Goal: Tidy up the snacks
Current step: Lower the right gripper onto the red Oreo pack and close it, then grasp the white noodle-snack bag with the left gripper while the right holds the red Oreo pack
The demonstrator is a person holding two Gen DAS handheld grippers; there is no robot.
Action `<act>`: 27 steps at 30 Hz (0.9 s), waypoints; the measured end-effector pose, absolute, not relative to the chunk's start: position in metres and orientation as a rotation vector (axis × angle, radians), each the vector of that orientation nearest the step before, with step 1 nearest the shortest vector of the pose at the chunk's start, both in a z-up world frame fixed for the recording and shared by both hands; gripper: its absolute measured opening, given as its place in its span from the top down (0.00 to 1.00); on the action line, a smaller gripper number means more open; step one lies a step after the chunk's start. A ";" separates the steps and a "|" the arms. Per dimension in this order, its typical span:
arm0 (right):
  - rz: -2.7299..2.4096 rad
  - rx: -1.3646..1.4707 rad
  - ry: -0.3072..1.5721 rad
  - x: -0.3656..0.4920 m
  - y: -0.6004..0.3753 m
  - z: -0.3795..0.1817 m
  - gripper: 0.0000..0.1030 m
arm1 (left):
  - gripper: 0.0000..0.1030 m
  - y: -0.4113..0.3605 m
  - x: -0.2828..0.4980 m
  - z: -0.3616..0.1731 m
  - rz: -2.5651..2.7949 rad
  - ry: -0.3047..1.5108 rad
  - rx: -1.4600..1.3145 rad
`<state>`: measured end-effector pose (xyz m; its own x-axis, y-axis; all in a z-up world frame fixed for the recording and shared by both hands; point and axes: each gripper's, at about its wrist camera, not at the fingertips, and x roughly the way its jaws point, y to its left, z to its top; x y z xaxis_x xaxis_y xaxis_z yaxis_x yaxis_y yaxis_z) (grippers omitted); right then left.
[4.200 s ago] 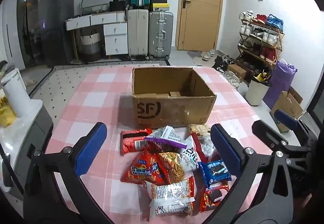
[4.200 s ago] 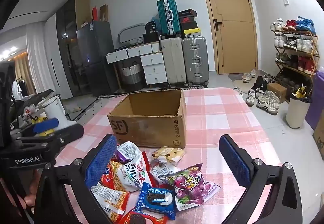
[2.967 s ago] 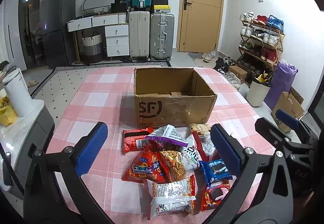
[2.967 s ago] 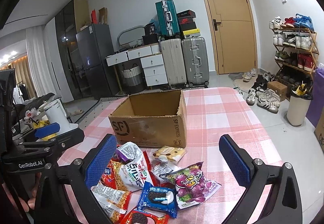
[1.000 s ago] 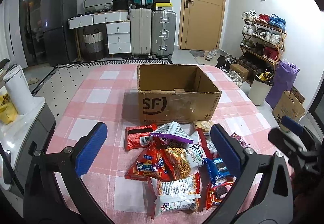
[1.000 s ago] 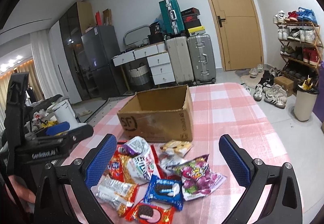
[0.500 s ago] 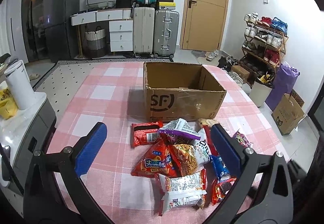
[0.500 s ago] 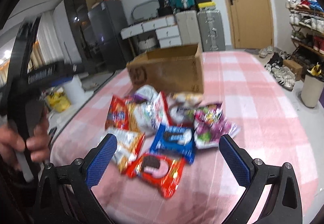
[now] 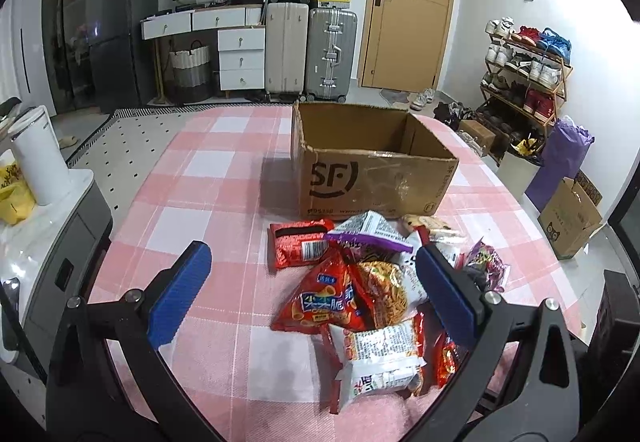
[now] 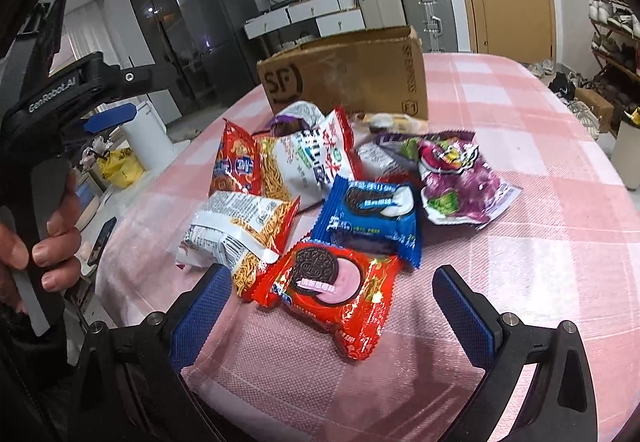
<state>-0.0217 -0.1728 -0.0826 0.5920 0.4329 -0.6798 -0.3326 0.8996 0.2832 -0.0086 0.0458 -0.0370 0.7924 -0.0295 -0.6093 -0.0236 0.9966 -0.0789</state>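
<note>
An open cardboard box marked SF stands on the pink checked table; it also shows in the right wrist view. A pile of snack packets lies in front of it. My right gripper is open and low over the table, with a red Oreo packet lying between its fingers. Behind it are a blue Oreo packet, a purple packet and a white noodle packet. My left gripper is open and empty, raised above an orange packet.
The pink checked tablecloth is bare left of the box. A white appliance with a white cup stands left of the table. Suitcases, drawers, a door and a shoe rack line the room behind.
My right gripper has dropped low and forward over the snack pile, so the red Oreo packet now lies between its fingers. My left gripper has drifted left, staying open.
</note>
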 end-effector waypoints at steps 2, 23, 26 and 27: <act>0.449 0.128 0.836 -0.020 -0.170 -0.086 0.02 | 0.01 0.047 -0.009 -0.039 -0.001 0.661 -0.082; 0.495 0.074 0.862 -0.017 -0.157 -0.099 0.52 | 0.01 0.060 -0.008 -0.061 0.026 0.723 -0.087; 0.507 0.088 0.855 -0.018 -0.159 -0.098 0.53 | 0.01 0.062 -0.009 -0.063 0.024 0.731 -0.087; 0.510 0.093 0.849 -0.018 -0.160 -0.096 0.53 | 0.01 0.062 -0.008 -0.064 0.021 0.734 -0.087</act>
